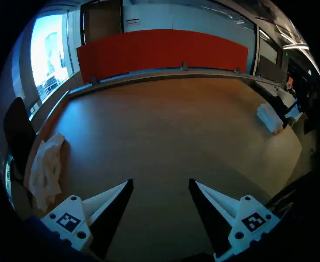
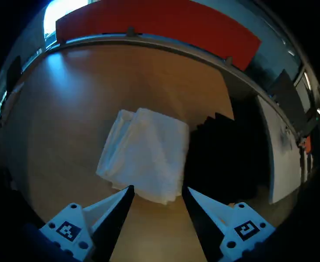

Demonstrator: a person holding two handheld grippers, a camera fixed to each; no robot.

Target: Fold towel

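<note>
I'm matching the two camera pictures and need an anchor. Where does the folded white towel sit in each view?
Left gripper view: the folded white towel lies far right, near the right edge of the table, well beyond the jaws.
Right gripper view: what is likely the same towel lies mid-picture, its near edge reaching between the open jaws.
Shared landmark: the red panel along the table's far edge.

The folded towel (image 2: 144,155) is white, doubled into a thick, roughly square stack with its layered edges showing, and lies flat on the wooden table (image 2: 72,96) near its right edge. The crumpled towel (image 1: 46,168), also white, lies bunched along the table's left edge
</note>
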